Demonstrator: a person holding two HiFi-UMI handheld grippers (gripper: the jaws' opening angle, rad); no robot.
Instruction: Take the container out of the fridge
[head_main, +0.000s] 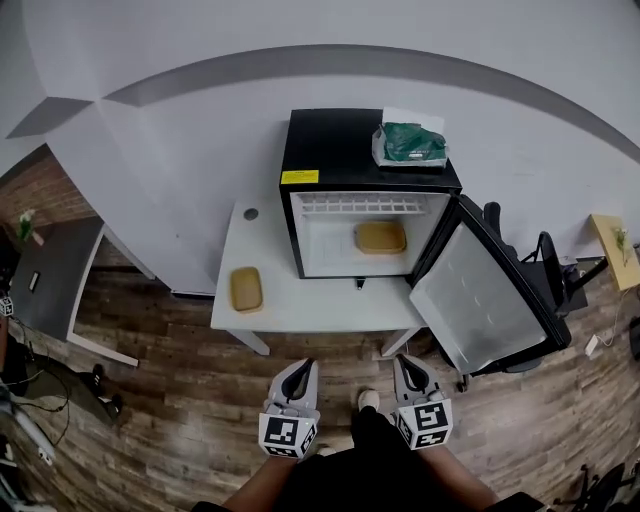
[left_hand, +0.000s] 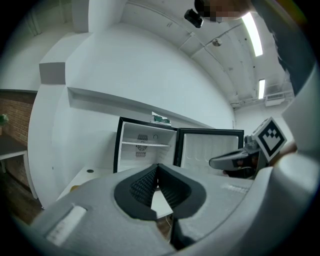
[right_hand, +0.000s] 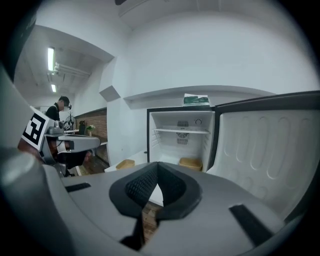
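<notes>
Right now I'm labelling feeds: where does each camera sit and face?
Head view: person's head, steeply down onto open fridge, table; left tool, right tool show.
Left gripper view: on left tool, facing fridge; own shut jaws, right tool show.
Right gripper view: on right tool, facing fridge; own shut jaws, left tool show.
Shared: head and right gripper views show the container inside.

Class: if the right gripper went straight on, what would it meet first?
Most likely the front edge of the table, below the open fridge; the right gripper aims slightly down at it. Depth is unclear.
</notes>
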